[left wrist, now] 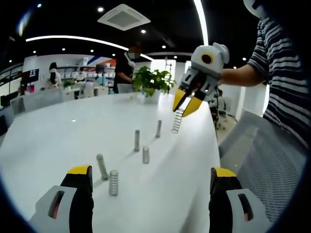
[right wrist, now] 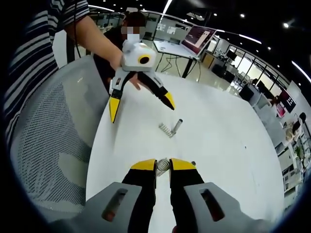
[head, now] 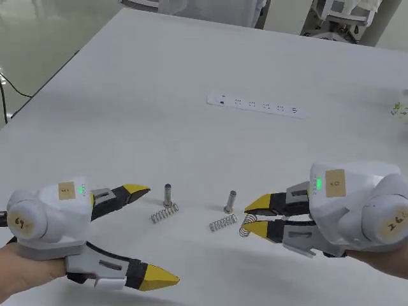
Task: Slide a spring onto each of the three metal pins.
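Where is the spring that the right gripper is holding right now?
In the head view, the spring is pinched between the right gripper tips, low and right of centre. It sits just right of a loose spring and an upright pin.

Three metal pins counted in the left gripper view: near pin (left wrist: 102, 166), middle pin (left wrist: 137, 140), far pin (left wrist: 158, 128) (two of them standing in the head view). Three springs as well: first spring (left wrist: 113, 182), second spring (left wrist: 146, 154), third spring (left wrist: 178, 120). Two grippers: right gripper (head: 248, 217), pinching the third spring, and left gripper (head: 158, 233), jaws wide apart. One power strip (head: 258, 105). One potted plant (left wrist: 150, 82).
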`<state>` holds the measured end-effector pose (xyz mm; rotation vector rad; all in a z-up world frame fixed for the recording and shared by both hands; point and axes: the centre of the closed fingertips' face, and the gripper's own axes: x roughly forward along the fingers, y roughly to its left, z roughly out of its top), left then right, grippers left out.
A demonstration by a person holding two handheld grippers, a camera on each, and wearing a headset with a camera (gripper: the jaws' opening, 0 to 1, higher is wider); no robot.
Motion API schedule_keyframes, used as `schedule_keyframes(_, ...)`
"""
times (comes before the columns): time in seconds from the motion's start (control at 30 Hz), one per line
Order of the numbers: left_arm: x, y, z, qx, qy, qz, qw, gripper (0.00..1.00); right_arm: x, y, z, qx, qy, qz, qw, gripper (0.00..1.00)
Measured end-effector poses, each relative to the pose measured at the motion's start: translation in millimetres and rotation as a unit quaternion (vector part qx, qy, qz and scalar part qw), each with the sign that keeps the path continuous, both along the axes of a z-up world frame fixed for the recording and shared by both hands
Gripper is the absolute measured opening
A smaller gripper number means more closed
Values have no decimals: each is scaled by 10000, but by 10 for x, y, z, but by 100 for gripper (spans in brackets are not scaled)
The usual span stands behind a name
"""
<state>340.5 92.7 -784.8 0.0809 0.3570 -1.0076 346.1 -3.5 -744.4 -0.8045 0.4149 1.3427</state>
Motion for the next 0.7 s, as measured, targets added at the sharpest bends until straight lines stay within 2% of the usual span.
schedule_keyframes(0.07, 0, 18, -8, 12, 12, 15, 10000, 98, 15, -28, -1, -2, 0, -35, 10000, 7)
schedule_keyframes(0.13, 5, 47, -20, 85, -47, 44, 9999, 98, 35, -60, -5, -22, -1, -77, 10000, 7)
schedule_keyframes(0.2, 3, 67, -27, 54, 1, 81, 10000, 98, 61, -92, -6, -34, -3, -124, 9999, 7)
schedule_keyframes(0.7, 29, 146, 4, -13, 5, 265, 9996, 98, 241, -342, 15, -74, -69, -485, 9988, 7)
